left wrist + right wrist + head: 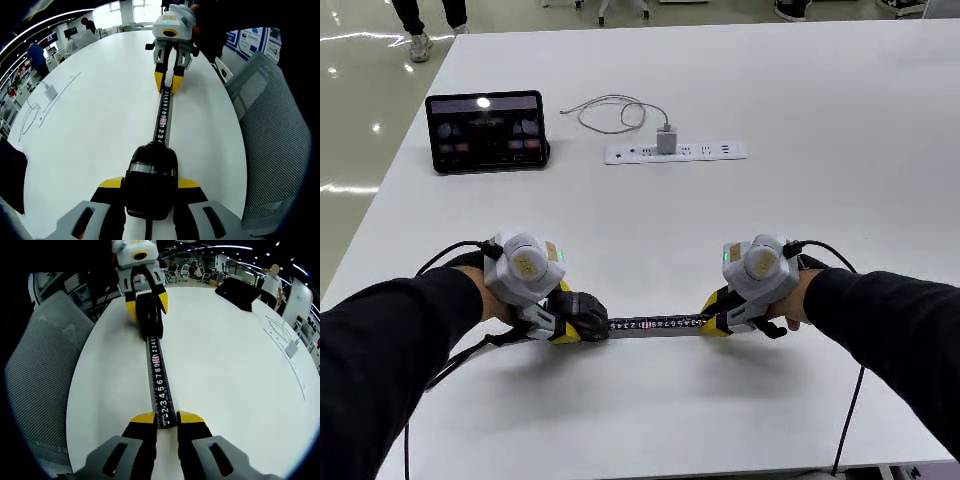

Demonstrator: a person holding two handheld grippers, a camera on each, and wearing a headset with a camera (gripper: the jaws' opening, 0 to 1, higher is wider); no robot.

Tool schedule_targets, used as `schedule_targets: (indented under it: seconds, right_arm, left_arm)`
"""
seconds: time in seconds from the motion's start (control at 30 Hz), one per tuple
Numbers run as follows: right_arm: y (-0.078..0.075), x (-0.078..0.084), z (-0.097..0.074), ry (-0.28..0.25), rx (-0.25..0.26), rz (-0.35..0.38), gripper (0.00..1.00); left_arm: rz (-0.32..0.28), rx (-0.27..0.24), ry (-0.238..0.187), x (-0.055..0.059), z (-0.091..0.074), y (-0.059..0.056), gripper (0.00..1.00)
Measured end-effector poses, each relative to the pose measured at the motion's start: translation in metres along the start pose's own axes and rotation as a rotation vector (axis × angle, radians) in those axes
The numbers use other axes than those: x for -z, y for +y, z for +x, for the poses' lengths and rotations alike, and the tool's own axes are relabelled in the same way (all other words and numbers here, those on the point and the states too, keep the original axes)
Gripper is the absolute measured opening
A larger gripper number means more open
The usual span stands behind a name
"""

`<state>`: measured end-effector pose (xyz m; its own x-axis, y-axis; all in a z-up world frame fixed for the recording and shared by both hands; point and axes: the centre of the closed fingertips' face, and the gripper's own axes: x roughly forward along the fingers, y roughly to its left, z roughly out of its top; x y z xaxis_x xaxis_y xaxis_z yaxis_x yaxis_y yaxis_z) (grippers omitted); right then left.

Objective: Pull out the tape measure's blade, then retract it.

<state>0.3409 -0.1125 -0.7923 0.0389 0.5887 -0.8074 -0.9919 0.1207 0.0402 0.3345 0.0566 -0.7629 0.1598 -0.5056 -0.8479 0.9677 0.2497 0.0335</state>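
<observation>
A black tape measure case (585, 316) lies near the table's front edge, and my left gripper (563, 318) is shut on it; in the left gripper view the case (150, 177) sits between the yellow-tipped fingers. A short length of white numbered blade (655, 324) runs right from the case to my right gripper (712, 318), which is shut on the blade's end. In the right gripper view the blade (158, 382) stretches from my right gripper (166, 418) to the case (148, 315). The left gripper view shows the blade (164, 112) reaching the right gripper (167, 82).
A dark tablet (487, 130) stands at the back left of the white table (800, 180). A white power strip (675, 152) with a charger and looped cable (615, 112) lies behind the grippers. A grey mesh chair (277, 130) stands by the table's edge. People stand in the background.
</observation>
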Motion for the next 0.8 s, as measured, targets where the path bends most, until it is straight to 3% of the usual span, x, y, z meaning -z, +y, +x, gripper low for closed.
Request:
schedule_targets:
  seconds: [0.8]
  right_arm:
    - [-0.010, 0.038, -0.028, 0.067, 0.017, 0.004, 0.10]
  left_arm:
    - [-0.003, -0.003, 0.001, 0.002, 0.003, 0.002, 0.33]
